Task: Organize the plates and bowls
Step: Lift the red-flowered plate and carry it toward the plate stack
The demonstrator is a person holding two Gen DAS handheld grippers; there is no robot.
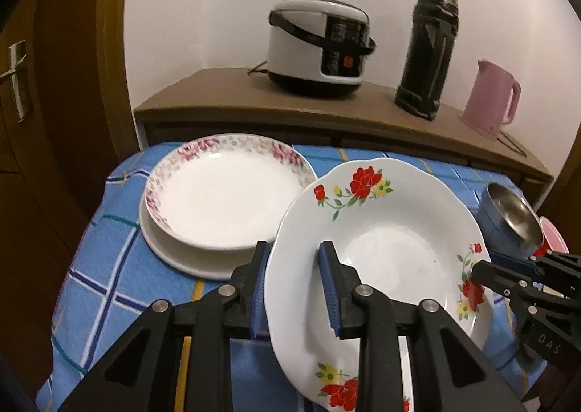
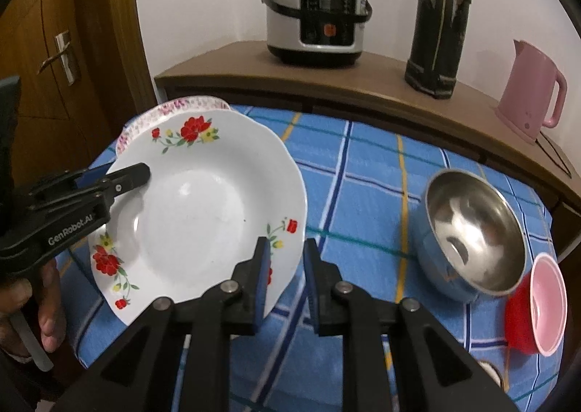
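Note:
A white plate with red flowers (image 1: 381, 252) (image 2: 203, 215) is held tilted above the blue checked tablecloth (image 1: 109, 266) by both grippers. My left gripper (image 1: 294, 259) (image 2: 120, 176) is shut on its left rim. My right gripper (image 2: 285, 255) (image 1: 483, 270) is shut on its right rim. A pink-flowered plate (image 1: 225, 194) (image 2: 174, 106) sits on a plain white plate (image 1: 170, 252) at the table's back left. A steel bowl with a blue outside (image 2: 472, 230) (image 1: 508, 219) and a pink bowl inside a red one (image 2: 544, 303) stand at the right.
A wooden sideboard (image 2: 363, 85) behind the table carries a white rice cooker (image 2: 316, 16), a black thermos (image 2: 439, 19) and a pink kettle (image 2: 530, 88). A wooden door (image 2: 54, 56) is at the left.

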